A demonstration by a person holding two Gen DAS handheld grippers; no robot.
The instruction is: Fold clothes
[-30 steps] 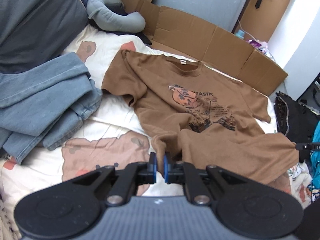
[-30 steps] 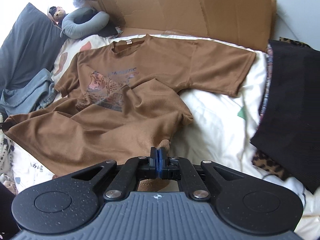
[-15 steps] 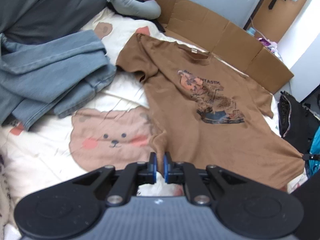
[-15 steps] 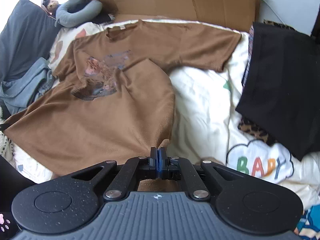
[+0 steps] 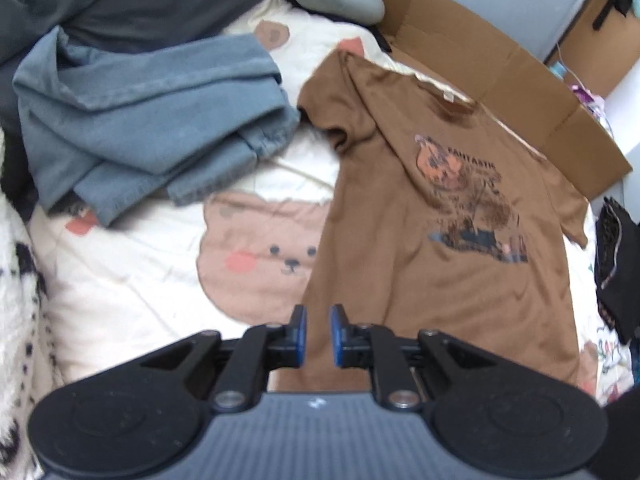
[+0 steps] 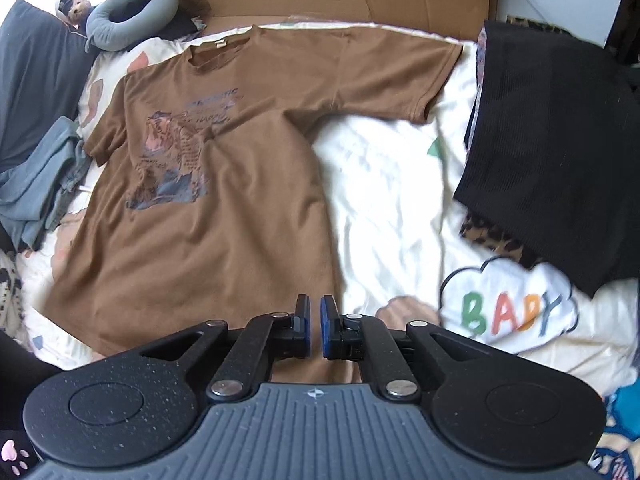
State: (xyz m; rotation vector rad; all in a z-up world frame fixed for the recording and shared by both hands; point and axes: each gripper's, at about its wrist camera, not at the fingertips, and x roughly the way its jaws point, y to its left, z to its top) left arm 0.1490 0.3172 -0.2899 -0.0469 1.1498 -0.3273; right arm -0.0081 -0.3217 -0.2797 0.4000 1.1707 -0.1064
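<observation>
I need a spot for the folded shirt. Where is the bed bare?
Bare quilt lies between the brown printed T-shirt and the black ribbed garment, and between it and the blue denim jeans. Both outer sides are crowded.

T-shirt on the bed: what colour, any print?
Brown T-shirt, with an orange-and-dark graphic print on the chest; clearest in the right wrist view.

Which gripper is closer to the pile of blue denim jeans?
Left. The left gripper sits at the brown T-shirt's hem corner beside the blue denim jeans; the right gripper is at the opposite corner.
</observation>
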